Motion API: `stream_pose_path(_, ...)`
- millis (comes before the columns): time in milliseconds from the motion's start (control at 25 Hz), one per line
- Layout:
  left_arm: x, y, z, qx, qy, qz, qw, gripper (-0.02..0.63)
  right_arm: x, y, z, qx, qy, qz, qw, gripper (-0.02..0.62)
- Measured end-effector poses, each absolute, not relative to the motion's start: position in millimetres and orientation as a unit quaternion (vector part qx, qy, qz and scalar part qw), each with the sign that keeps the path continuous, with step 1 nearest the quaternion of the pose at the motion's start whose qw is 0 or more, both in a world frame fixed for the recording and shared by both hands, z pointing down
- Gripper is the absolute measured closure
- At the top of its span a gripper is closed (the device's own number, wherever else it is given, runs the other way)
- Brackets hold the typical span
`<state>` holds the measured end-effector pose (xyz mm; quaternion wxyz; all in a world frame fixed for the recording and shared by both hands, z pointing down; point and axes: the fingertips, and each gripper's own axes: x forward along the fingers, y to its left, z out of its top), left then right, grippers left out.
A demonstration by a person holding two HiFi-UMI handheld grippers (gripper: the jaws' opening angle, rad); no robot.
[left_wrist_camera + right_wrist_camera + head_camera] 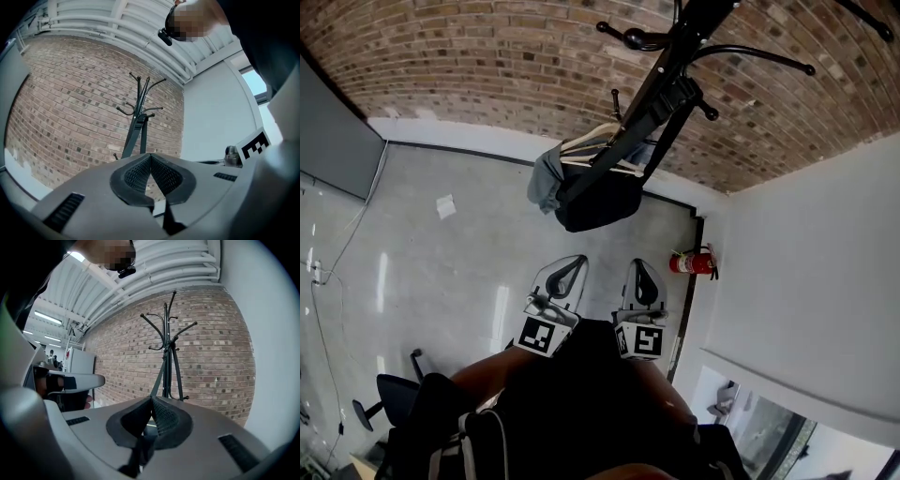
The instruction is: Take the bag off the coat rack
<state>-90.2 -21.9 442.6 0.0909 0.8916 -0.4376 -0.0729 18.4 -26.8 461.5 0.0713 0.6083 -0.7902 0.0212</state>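
Note:
A black coat rack [675,56] stands against the brick wall. A black bag [602,202] with a grey cloth part [546,178] on its left side hangs from the rack by a dark strap [661,122]. My left gripper [577,260] and right gripper [636,263] are side by side below the bag, close to the person's body and apart from it. Both are shut with nothing between the jaws. In the left gripper view the rack [138,117] rises beyond the shut left gripper [150,157]. The right gripper view shows the rack [167,352] and strap [158,376] beyond the shut right gripper [151,400]; the bag is hidden there.
A red fire extinguisher [692,262] sits on the floor by the white wall [806,272] at the right. A sheet of paper [445,206] lies on the grey floor at the left. An office chair base [389,394] is at the lower left. Cables [328,281] run along the left.

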Motion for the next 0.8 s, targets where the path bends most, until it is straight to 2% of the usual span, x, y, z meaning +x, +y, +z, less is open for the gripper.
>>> stream_pose_path(280, -105, -35, 452, 0.888, -0.441, -0.066, 0.110, 0.588, 11, -45, 472, 0.611, -0.787, 0.041, 0.073, 0.577)
stream_pose_path(800, -118, -61, 446, 0.879, -0.461, -0.075, 0.096, 0.588, 13, -50, 468, 0.617, -0.782, 0.050, 0.071, 0.577)
